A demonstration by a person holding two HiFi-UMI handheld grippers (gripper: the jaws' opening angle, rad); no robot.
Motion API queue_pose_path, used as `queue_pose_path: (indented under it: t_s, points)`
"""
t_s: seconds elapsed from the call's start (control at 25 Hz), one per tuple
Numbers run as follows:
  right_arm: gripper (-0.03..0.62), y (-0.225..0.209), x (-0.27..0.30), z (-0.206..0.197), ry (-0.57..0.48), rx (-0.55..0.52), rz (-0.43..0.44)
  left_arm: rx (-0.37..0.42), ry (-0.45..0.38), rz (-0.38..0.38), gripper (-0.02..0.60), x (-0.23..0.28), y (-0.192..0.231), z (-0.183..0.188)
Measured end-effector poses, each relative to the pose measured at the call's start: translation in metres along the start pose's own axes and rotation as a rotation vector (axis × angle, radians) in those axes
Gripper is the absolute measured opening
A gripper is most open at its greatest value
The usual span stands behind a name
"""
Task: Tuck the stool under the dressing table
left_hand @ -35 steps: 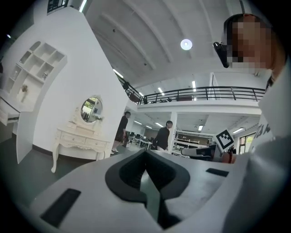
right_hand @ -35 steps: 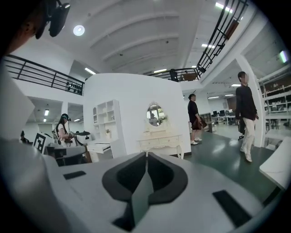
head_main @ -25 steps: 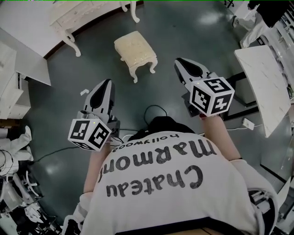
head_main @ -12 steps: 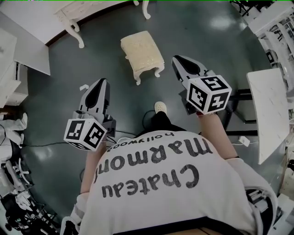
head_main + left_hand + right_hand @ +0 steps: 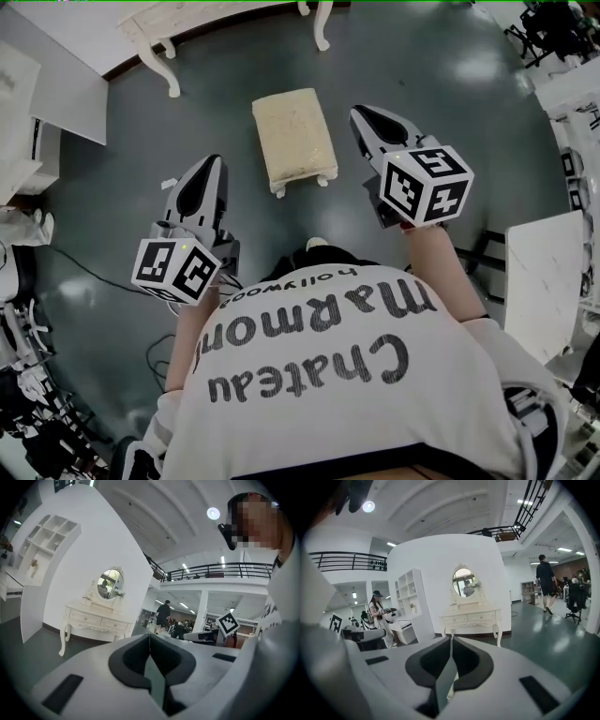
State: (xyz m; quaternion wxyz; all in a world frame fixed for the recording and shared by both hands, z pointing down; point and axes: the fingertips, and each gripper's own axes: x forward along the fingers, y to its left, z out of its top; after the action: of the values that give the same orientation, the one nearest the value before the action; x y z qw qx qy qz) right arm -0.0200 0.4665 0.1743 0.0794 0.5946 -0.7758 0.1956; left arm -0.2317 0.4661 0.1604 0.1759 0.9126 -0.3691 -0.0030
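A cream cushioned stool (image 5: 293, 139) with curved white legs stands on the dark floor, short of the white dressing table (image 5: 167, 21) at the top edge of the head view. My left gripper (image 5: 215, 165) is shut and empty, to the left of the stool and a little behind it. My right gripper (image 5: 362, 114) is shut and empty too, close beside the stool's right side; I cannot tell if it touches. The dressing table (image 5: 95, 620) with its oval mirror shows beyond the left gripper (image 5: 150, 637) and again as the dressing table (image 5: 471, 618) beyond the right gripper (image 5: 451, 641).
A white shelf unit (image 5: 49, 101) stands at the left, a white tabletop (image 5: 539, 281) at the right. Cables (image 5: 89, 272) lie on the floor behind the left gripper. A person (image 5: 544, 582) walks at the far right; another person (image 5: 377, 612) stands by the shelves.
The person has stepped forward: the stool now lies nearer, between the two grippers' tips, and more of the dressing table's legs show at the top. Both grippers stay shut.
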Motion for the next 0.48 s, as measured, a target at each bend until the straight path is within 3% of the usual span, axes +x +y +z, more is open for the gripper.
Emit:
queue_pose_path:
  t_s: [0.24, 0.48]
  points:
    - [0.032, -0.052, 0.044, 0.011, 0.024, 0.029, 0.044, -0.013, -0.010, 0.030, 0.023, 0.061, 0.006, -0.001]
    - [0.032, -0.076, 0.079, 0.007, 0.075, 0.066, 0.081, -0.040, 0.040, 0.071, 0.023, 0.091, 0.018, -0.010]
